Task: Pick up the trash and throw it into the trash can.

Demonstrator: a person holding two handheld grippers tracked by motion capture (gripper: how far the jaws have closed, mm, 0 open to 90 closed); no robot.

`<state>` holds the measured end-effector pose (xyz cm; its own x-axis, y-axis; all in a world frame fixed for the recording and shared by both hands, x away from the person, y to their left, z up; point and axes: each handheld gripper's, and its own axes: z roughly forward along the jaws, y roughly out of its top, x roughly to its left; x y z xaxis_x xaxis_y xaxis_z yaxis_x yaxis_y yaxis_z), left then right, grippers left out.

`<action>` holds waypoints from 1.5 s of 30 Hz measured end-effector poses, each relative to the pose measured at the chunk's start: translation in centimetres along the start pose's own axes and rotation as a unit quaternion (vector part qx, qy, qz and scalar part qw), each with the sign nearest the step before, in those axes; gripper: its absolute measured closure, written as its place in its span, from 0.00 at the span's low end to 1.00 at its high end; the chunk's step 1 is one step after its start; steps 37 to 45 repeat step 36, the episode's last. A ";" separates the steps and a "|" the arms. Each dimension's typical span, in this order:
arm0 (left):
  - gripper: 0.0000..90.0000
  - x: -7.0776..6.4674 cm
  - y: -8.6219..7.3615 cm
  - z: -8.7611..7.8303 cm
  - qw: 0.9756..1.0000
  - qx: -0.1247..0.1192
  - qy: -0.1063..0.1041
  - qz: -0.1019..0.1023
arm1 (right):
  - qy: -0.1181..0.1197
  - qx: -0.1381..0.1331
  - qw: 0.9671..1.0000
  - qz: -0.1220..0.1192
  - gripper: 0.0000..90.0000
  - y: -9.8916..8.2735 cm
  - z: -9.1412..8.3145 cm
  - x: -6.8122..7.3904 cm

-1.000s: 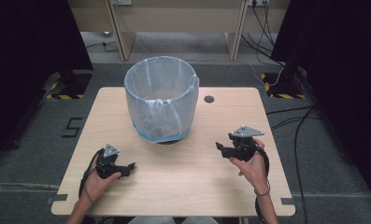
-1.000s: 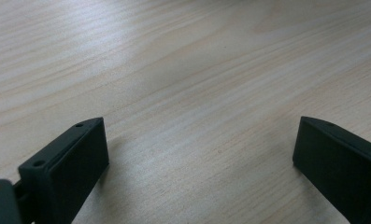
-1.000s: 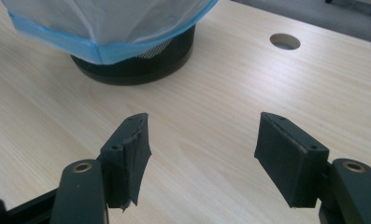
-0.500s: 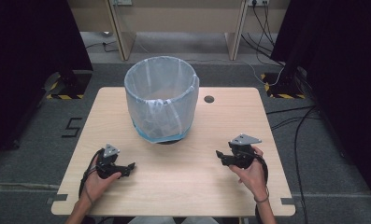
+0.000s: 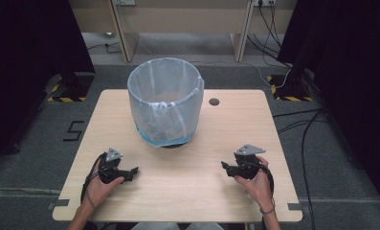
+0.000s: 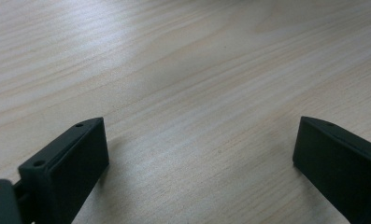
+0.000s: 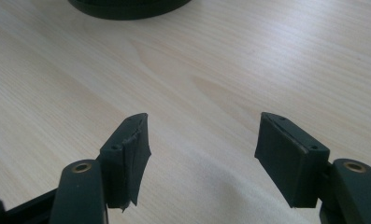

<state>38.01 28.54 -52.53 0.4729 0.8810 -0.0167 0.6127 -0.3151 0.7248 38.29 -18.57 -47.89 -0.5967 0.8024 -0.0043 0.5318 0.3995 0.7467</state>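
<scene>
A round bin (image 5: 164, 101) lined with a pale translucent bag stands at the middle back of the wooden table (image 5: 178, 191). My left gripper (image 5: 132, 171) rests on the table at the front left, jaws wide apart over bare wood (image 6: 197, 140) and holding nothing. My right gripper (image 5: 224, 167) sits low at the front right, held by a hand, pointing left. Its jaws stand open with only tabletop (image 7: 202, 135) between them. The dark base of the bin (image 7: 127, 7) shows at the top of the right gripper view.
A small dark round hole (image 5: 214, 101) lies in the tabletop right of the bin. Cables (image 5: 302, 120) trail across the grey floor on the right. Dark curtains flank both sides, and a wooden desk frame (image 5: 178, 28) stands behind the table.
My right gripper has sunk toward the tabletop and come a little nearer the front edge. The left gripper has stayed where it was.
</scene>
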 end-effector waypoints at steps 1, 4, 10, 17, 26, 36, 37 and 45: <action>0.03 0.0 0.0 0.0 1.000 -0.001 0.000 0.000 | -0.001 0.005 1.000 0.000 0.39 -0.2 0.0 0.0; 0.03 0.0 0.0 0.0 1.000 -0.002 0.000 0.000 | -0.003 0.010 1.000 0.001 0.38 -0.6 0.0 0.1; 0.03 0.0 0.0 0.0 1.000 -0.001 0.000 0.000 | -0.007 0.015 1.000 0.003 0.38 -1.4 -0.2 0.1; 0.03 0.0 0.0 0.0 1.000 -0.001 0.000 0.000 | -0.010 0.024 1.000 0.004 0.38 -2.3 -0.3 0.3; 0.03 0.0 0.0 0.0 1.000 -0.001 0.000 0.000 | -0.018 0.035 0.999 0.004 0.38 -3.0 -0.2 0.3; 0.03 0.0 0.0 0.0 1.000 -0.001 0.000 0.000 | -0.018 0.037 0.999 0.006 0.38 -3.3 -0.1 0.2; 0.03 0.0 0.0 0.0 1.000 -0.001 0.000 0.000 | -0.018 0.037 0.999 0.006 0.38 -3.3 -0.1 0.2; 0.03 0.0 0.0 0.0 1.000 -0.001 0.000 0.000 | -0.018 0.037 0.999 0.006 0.38 -3.3 -0.1 0.2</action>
